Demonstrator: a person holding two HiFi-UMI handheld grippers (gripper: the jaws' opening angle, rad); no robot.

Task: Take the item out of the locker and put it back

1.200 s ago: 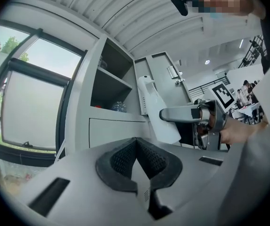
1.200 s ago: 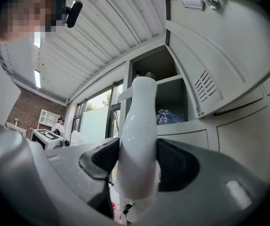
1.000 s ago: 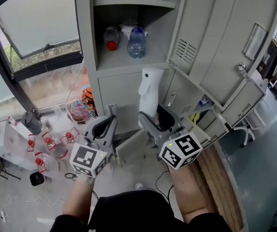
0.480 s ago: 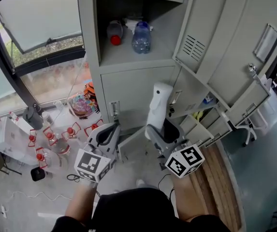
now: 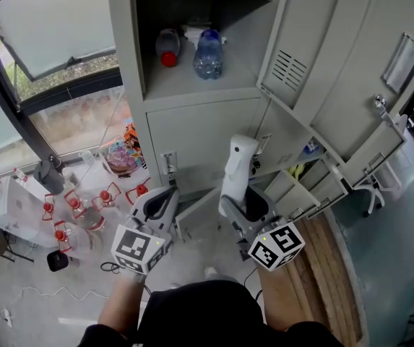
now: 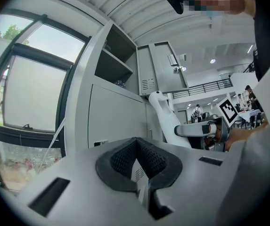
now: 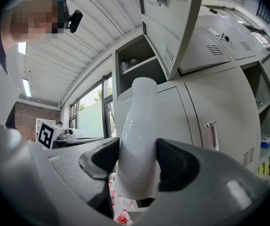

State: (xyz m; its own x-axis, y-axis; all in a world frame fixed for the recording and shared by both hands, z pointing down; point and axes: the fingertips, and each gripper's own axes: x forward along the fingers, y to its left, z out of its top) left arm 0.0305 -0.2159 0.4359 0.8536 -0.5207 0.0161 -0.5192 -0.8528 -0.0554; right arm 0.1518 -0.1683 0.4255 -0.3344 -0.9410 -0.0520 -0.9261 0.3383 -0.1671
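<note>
My right gripper (image 5: pixel 237 202) (image 7: pixel 134 160) is shut on a tall white spray bottle (image 5: pixel 237 166) (image 7: pixel 137 140), which stands upright between the pads, in front of the shut lower door of the grey locker (image 5: pixel 192 132). The bottle also shows in the left gripper view, white bottle (image 6: pixel 165 119), off to the right. My left gripper (image 5: pixel 158 202) (image 6: pixel 135 160) is shut on nothing, low and left of the bottle. The open upper compartment (image 5: pixel 192 71) holds a red-capped bottle (image 5: pixel 166 47) and a blue-tinted water bottle (image 5: pixel 208 55).
The upper locker door (image 5: pixel 304 56) hangs open to the right. More lockers with open doors (image 5: pixel 358 157) stand on the right. Small red-capped bottles (image 5: pixel 84 215) and a bag (image 5: pixel 120 163) lie on the floor by the window at left.
Both grippers have come down in front of the locker. The white bottle, held in the right gripper, has sunk from level with the upper compartment's floor to the lower door.
</note>
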